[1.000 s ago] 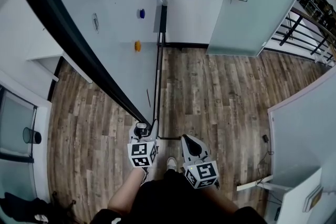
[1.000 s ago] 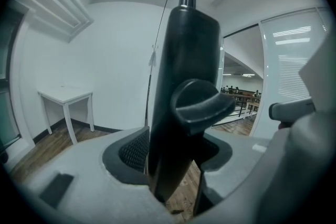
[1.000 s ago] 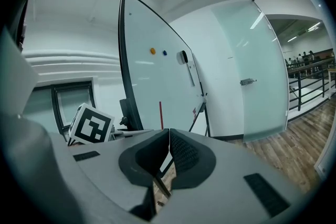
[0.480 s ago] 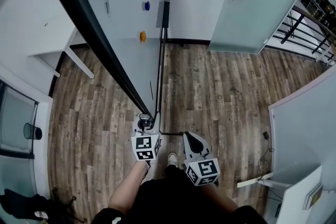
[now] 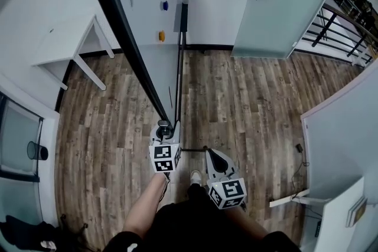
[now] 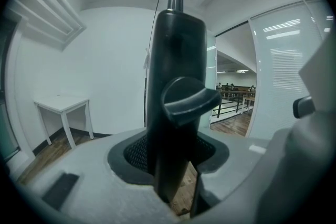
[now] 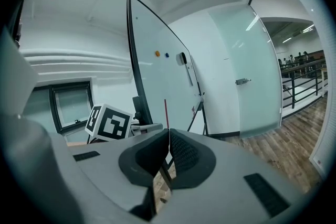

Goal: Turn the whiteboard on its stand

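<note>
Floor: wooden planks; it fills the middle of the head view.
Whiteboard: it is upright on its stand and seen nearly edge-on. Its black top edge runs from the left tongs toward 11 o'clock. In the right gripper view it rises at 11 o'clock from the right tongs.
Glass door: frosted, at 1 o'clock from the person, well apart from the whiteboard.
Stand: thin black bars just beside the board face, on its 3 o'clock side.
Left tongs: the jaws have just been closing and are now clamped on the black post at the near end of the whiteboard. The post stands upright between them and carries a knob.
Right tongs: at 4 o'clock from the left tongs, apart from the whiteboard. The jaws are together with nothing between them.
Orange magnet: on the board face.
Blue magnet: on the board face, at 12 o'clock from the orange magnet.
</note>
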A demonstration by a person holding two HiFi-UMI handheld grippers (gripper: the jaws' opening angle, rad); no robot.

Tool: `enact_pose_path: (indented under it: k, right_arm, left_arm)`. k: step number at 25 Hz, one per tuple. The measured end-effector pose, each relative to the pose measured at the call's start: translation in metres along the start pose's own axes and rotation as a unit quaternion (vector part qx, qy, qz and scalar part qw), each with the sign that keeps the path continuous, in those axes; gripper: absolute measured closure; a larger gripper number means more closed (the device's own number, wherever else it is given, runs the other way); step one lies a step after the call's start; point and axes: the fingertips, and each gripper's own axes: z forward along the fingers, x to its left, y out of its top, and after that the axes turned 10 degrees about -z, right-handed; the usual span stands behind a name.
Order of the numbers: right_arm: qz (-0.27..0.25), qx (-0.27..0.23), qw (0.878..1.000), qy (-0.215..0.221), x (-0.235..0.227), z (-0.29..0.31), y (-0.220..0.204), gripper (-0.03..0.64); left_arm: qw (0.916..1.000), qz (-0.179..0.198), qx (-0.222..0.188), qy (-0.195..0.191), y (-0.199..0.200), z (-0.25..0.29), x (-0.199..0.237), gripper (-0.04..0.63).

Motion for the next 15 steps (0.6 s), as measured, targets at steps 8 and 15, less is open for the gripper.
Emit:
enact_pose_path:
  k: [8,15]
  right_arm:
    - [-0.001,-0.002,1.000,-0.020,0.015,-0.022,-0.003,0.603]
    - [0.003,-0.004,0.999,-0.043,0.021,-0.047,-0.011,0.603]
  left_arm:
    - [0.9998,0.005,0.012,-0.013,-0.007,-0.013,-0.009,0.413]
    - [0.9997,0.005,0.013,-0.019,-0.026,-0.039,-0.035,0.411]
